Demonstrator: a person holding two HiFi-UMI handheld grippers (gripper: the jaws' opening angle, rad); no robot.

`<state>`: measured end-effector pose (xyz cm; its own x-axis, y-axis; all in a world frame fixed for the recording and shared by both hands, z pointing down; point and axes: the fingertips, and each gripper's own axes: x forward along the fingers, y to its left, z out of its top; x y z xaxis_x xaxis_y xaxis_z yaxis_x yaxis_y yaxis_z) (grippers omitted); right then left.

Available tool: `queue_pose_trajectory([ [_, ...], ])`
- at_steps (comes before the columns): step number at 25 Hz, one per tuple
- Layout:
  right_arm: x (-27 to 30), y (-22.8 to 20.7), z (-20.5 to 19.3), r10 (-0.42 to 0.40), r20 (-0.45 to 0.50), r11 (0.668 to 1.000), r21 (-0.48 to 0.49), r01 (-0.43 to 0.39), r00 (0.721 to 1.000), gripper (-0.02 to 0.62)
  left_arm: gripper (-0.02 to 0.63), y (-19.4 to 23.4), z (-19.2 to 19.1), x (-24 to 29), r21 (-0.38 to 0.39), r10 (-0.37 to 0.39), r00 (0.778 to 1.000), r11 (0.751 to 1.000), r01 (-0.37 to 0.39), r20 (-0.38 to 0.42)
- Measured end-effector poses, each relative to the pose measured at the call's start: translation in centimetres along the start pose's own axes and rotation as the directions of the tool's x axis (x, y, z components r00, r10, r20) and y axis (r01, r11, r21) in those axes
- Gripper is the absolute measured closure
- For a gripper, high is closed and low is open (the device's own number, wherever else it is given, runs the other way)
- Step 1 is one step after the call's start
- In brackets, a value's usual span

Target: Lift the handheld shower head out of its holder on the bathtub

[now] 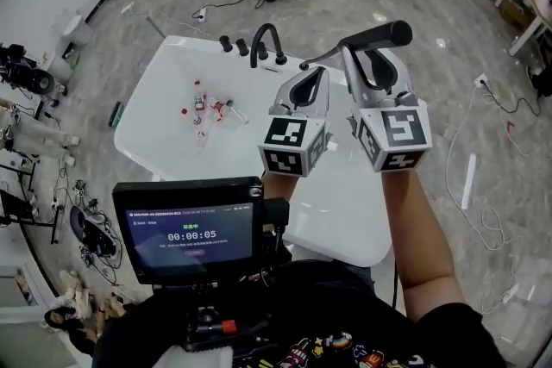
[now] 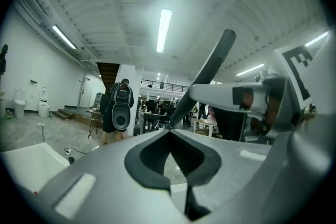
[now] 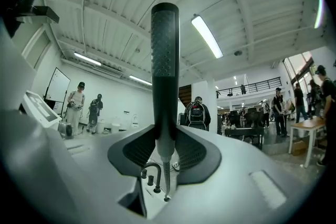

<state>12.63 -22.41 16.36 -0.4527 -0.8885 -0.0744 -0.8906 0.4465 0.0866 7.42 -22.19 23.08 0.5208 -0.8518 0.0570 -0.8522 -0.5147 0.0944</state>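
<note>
White tub (image 1: pixel 341 202) below. Right gripper (image 1: pixel 366 69) clamped on shower head (image 1: pixel 384 35), raised, seemingly clear of holder. Left gripper (image 1: pixel 312 77) closed, empty. Lift about done.

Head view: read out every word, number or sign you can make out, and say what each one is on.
"00:00:05", on the monitor screen.
The smaller lines on that screen: too blurred to read.
The two marker cubes: black-and-white square patterns only, no words.
Prints on the shirt: too small to read.
</note>
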Motion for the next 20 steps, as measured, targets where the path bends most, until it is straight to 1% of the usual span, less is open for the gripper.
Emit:
queue_pose_trajectory([
  [4, -4.1, 0.5, 2.9, 0.000, 0.039, 1.000, 0.005, 0.000, 0.999, 0.454, 0.603, -2.6, 3.1, -2.2, 0.030, -0.028, 0.999, 0.999, 0.027, 0.045],
  [8, -8.2, 1.4, 6.9, 0.020, 0.100, 1.000, -0.012, -0.019, 0.995, 0.454, 0.603, -5.0, 5.6, -4.1, 0.065, -0.061, 0.997, 0.996, 0.058, 0.038],
  [10, -9.6, 1.4, 9.2, 0.025, 0.132, 0.999, -0.028, -0.022, 0.991, 0.453, 0.603, -5.5, 8.2, -4.0, 0.070, -0.060, 0.996, 0.996, 0.055, 0.068],
  [11, -10.3, 1.4, 9.6, 0.024, 0.141, 0.999, -0.027, -0.021, 0.990, 0.453, 0.603, -5.6, 8.9, -3.8, 0.067, -0.059, 0.994, 0.996, 0.053, 0.089],
  [14, -11.4, 1.3, 8.6, 0.011, 0.132, 1.000, -0.001, -0.011, 0.991, 0.453, 0.603, -5.4, 9.1, -3.4, 0.057, -0.057, 0.992, 0.997, 0.050, 0.115],
  [17, -11.0, 0.4, 6.5, -0.011, 0.105, 0.999, 0.032, 0.008, 0.994, 0.453, 0.603, -5.2, 8.4, -3.4, 0.052, -0.053, 0.994, 0.998, 0.048, 0.100],
  [20, -10.5, -0.4, 5.2, -0.025, 0.091, 0.999, 0.049, 0.021, 0.995, 0.453, 0.603, -5.0, 7.5, -3.5, 0.049, -0.048, 0.996, 0.998, 0.044, 0.074],
])
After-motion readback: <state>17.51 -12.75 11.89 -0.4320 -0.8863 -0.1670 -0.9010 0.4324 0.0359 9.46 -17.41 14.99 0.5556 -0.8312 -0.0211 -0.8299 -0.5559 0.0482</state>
